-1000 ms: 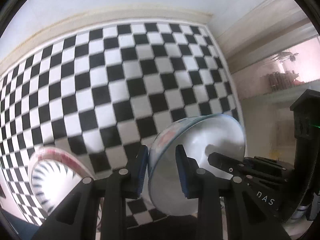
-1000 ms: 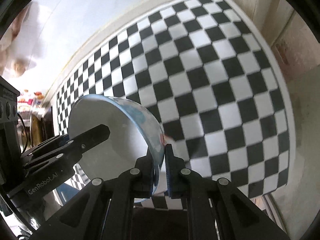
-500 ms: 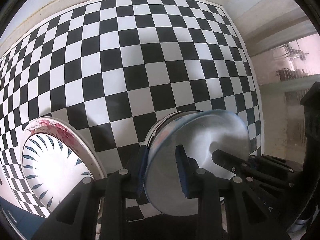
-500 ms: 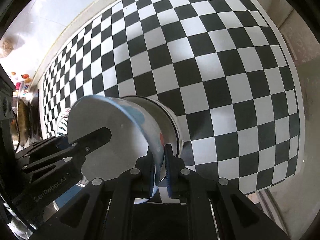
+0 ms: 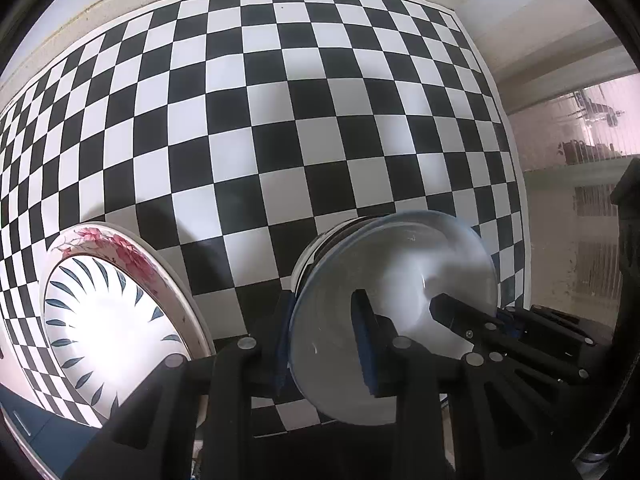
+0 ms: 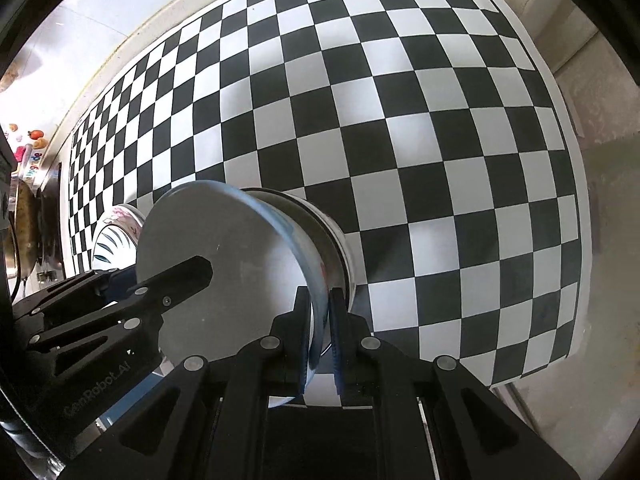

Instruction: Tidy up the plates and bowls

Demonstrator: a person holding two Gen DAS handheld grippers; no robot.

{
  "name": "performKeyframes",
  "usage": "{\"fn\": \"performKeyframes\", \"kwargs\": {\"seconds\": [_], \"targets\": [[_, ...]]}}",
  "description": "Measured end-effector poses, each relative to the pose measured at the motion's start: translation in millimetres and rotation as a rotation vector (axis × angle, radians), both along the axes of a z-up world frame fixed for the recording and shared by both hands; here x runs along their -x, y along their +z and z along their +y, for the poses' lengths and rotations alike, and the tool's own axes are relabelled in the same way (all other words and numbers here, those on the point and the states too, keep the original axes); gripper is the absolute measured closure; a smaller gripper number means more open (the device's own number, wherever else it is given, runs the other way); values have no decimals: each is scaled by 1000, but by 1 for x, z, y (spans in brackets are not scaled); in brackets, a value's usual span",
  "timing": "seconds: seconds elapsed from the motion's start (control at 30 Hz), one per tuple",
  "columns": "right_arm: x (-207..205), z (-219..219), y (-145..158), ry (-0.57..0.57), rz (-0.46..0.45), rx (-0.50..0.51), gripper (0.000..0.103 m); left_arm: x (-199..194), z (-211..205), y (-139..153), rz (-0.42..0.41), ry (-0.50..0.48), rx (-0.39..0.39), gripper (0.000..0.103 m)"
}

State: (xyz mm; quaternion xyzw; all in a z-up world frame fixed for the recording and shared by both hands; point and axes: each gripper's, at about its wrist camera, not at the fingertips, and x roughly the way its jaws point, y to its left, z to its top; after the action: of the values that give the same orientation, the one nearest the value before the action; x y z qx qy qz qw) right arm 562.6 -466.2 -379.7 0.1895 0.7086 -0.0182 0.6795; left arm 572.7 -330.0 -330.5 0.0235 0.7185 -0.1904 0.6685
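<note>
A white bowl with a blue rim point(image 5: 404, 276) is held between both grippers, just over a second white bowl point(image 6: 330, 236) that stands on the checkered cloth. My left gripper point(image 5: 324, 344) is shut on the held bowl's left rim, one finger inside and one outside. My right gripper point(image 6: 320, 320) is shut on its right rim; the bowl point(image 6: 224, 248) fills the left of the right wrist view. A stack of plates, the top one with blue leaves point(image 5: 104, 320) and the one below with pink flowers, lies to the left.
The black and white checkered cloth point(image 5: 280, 120) covers the table up to the wall. The table's right edge point(image 6: 580, 240) runs close beside the bowls. A stove with a pan point(image 6: 24, 216) is at the far left.
Both grippers have lowered the held bowl toward the table, over the second bowl. The plates have come into fuller view at the left.
</note>
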Motion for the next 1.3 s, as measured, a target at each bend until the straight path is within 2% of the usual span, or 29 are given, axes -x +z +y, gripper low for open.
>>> {"fn": "performKeyframes", "kwargs": {"seconds": [0.33, 0.9, 1.13, 1.3], "targets": [[5, -5, 10, 13, -3, 2, 89, 3, 3, 2, 13, 6, 5, 77], [16, -15, 19, -14, -25, -14, 89, 7, 1, 10, -11, 1, -5, 78], [30, -11, 42, 10, -74, 35, 89, 19, 10, 48, -121, -19, -28, 78], [52, -2, 78, 39, -136, 93, 89, 37, 17, 83, -214, -37, -38, 77]]}}
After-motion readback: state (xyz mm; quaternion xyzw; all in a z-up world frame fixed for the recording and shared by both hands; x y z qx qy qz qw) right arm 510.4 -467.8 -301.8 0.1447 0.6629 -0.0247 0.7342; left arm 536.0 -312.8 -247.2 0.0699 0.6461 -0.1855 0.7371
